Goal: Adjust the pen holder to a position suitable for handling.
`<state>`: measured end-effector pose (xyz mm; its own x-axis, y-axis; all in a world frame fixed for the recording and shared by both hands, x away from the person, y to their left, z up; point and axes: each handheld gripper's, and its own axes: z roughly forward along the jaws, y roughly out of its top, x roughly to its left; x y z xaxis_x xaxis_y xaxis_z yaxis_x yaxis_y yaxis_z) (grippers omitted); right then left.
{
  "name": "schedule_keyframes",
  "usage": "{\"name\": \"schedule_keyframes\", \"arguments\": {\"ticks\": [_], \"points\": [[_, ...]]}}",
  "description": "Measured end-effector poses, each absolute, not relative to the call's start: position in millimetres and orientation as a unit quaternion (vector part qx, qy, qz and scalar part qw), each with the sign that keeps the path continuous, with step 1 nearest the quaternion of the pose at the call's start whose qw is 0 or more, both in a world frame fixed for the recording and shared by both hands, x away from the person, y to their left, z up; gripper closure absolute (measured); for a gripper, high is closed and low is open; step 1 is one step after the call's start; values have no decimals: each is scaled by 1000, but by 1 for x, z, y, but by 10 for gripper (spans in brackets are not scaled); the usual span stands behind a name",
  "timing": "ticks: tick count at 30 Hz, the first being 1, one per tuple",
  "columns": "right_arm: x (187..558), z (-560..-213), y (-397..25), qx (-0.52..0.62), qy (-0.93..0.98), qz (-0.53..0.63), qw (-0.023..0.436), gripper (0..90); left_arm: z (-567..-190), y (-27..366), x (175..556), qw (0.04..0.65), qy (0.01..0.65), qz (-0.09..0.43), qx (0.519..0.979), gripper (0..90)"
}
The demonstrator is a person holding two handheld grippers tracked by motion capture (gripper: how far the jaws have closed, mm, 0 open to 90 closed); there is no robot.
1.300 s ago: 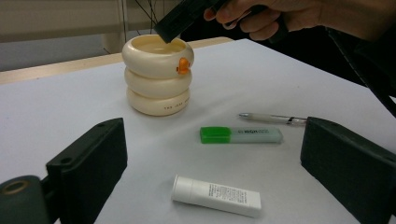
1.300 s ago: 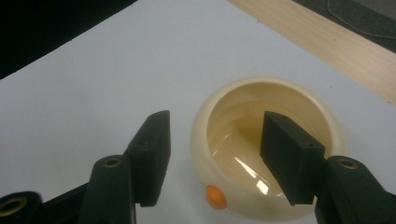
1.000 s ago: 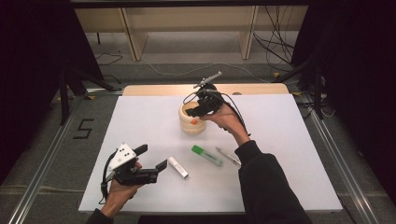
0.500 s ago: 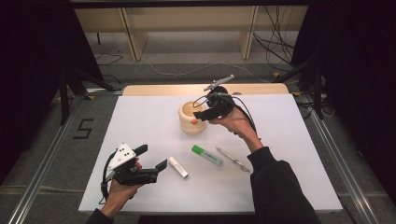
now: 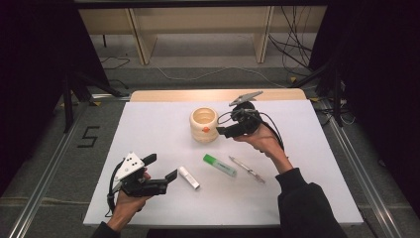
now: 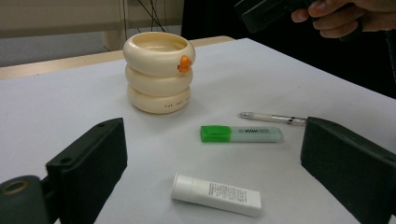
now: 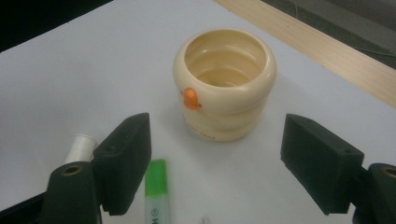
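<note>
2 grippers, both fingers spread, holding nothing. Right gripper [image 5: 224,132] hovers beside the cream cup [image 5: 204,124], cup just ahead between its fingers. Likely between pickups; next needs descent onto the green highlighter [image 5: 219,165] below-left.

Left hand-held gripper [image 5: 161,167] low, agape, right hand-held gripper [image 5: 221,124] raised, agape

Grey floor [image 5: 59,148], wooden shelf [image 5: 198,20] behind
</note>
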<state>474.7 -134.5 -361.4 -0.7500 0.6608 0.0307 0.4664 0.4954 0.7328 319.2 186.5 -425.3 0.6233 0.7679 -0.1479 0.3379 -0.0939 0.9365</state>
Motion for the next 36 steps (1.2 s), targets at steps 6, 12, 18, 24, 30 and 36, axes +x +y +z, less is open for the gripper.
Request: {"name": "schedule_keyframes", "arguments": {"ticks": [6, 12, 18, 24, 30, 36], "points": [[464, -366, -141, 327, 852, 385, 136, 254, -426, 187, 320, 550, 388, 196, 713, 67], [456, -374, -146, 332, 852, 381, 136, 249, -427, 187, 321, 549, 392, 195, 712, 67], [450, -382, -149, 334, 849, 386, 134, 245, -427, 187, 322, 549, 394, 194, 711, 67], [443, -392, -154, 328, 858, 374, 130, 242, -427, 188, 323, 550, 393, 193, 711, 67], [442, -401, -155, 329, 869, 346, 130, 222, -426, 187, 323, 550, 392, 193, 712, 67], [443, -408, -162, 341, 874, 324, 122, 228, -427, 186, 324, 550, 392, 192, 712, 67]]}}
